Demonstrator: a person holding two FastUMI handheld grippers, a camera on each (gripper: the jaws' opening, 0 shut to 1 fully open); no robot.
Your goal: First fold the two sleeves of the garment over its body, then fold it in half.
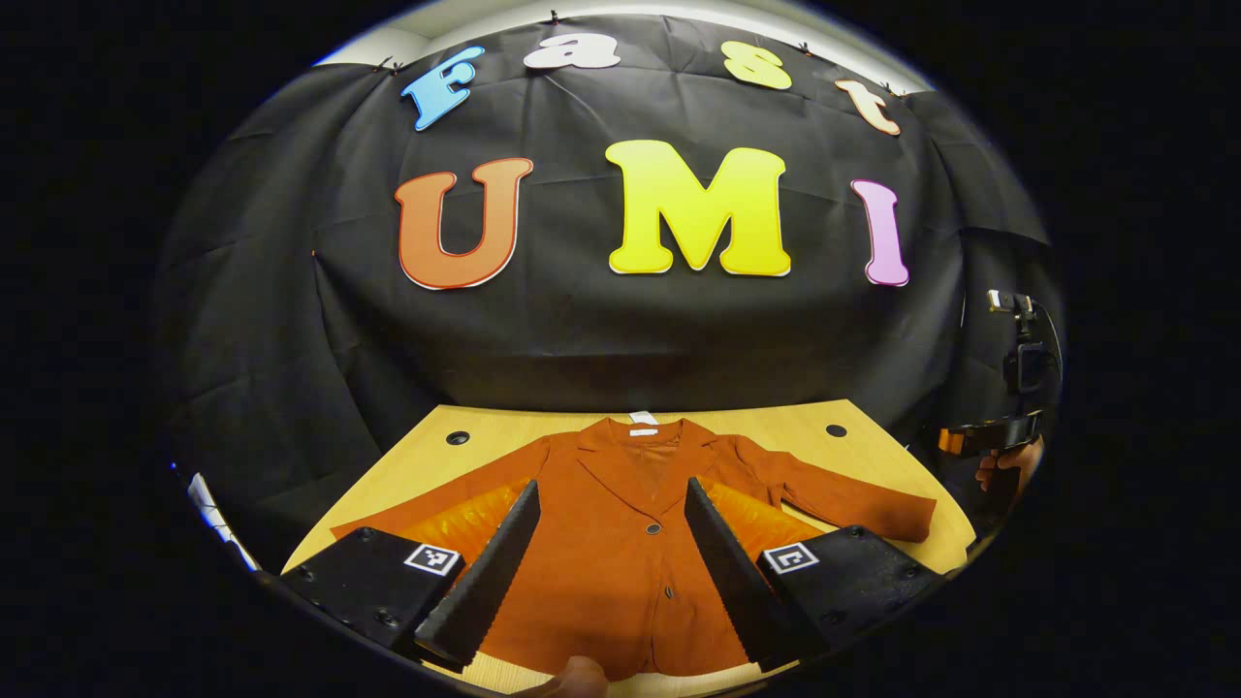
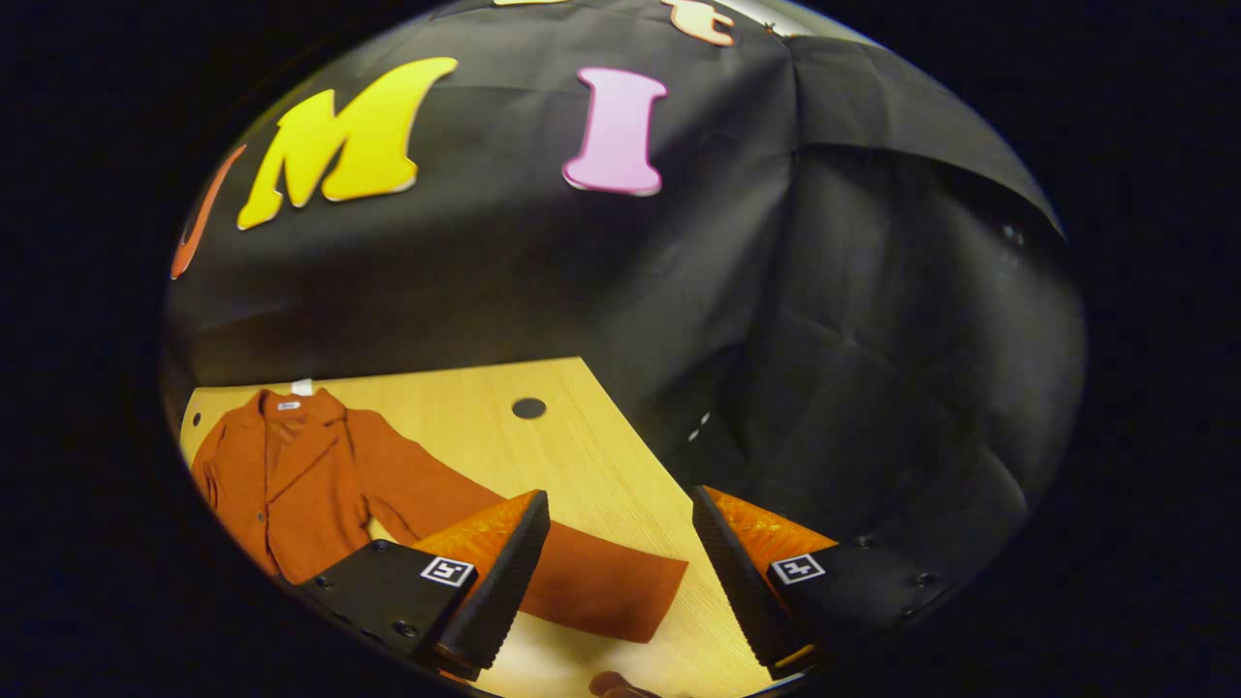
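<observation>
Plywood tabletop [image 1: 873, 427] carried a rust jacket [image 1: 620, 572] flat, collar toward twelve o'clock, black cloth wall [image 1: 582, 339] behind. Left gripper [image 1: 611, 562] and right gripper [image 2: 620, 582] both gaped wide, holding nothing.

1. Garment [image 1: 611, 543] — rust-orange throughout, plain with no print; small dark buttons down the front; white tag at the collar.
2. Sleeve [image 2: 582, 582] — the same rust-orange, unpatterned.
3. Counter [image 1: 776, 427] — pale yellow wood with a fine straight grain; round black discs near the far corners.
4. Booth wall [image 2: 824, 339] — black cloth, creased.
5. Left claw [image 1: 611, 562], right claw [image 2: 620, 582] — black housings, each bearing a small black-and-white square marker.
</observation>
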